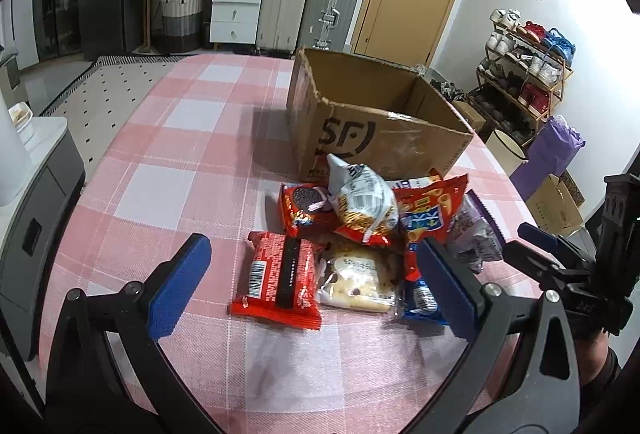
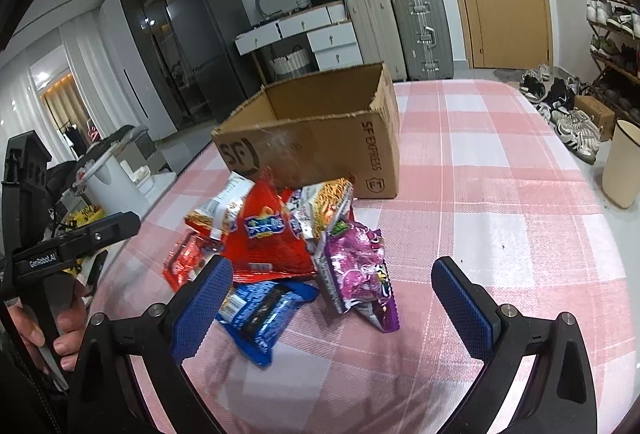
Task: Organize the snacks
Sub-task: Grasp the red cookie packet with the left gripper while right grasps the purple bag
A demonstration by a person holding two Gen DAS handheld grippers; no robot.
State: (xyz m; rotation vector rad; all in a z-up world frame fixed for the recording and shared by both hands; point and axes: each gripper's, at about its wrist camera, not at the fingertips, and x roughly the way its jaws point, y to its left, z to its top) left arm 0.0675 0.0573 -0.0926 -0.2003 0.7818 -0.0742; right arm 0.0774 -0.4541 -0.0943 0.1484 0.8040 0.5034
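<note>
A pile of snack packets lies on the pink checked tablecloth [image 1: 168,162] in front of an open cardboard box [image 1: 372,138], which looks empty. In the left wrist view my left gripper [image 1: 312,274] is open, its fingers either side of a red packet [image 1: 280,274] and a clear bread packet [image 1: 360,282]. An Oreo packet [image 1: 304,210] and a noodle-snack bag [image 1: 364,202] lie behind. In the right wrist view my right gripper [image 2: 332,298] is open over a purple packet [image 2: 360,270] and a blue packet [image 2: 260,310]; a red bag [image 2: 268,238] lies beyond, before the box [image 2: 316,146].
The table's right side [image 2: 500,194] is bare cloth. A cream bin [image 2: 622,166] and shoe racks [image 1: 524,74] stand off the table's right edge. A grey cabinet [image 1: 36,186] stands to the left. Suitcases [image 1: 308,6] and drawers line the far wall.
</note>
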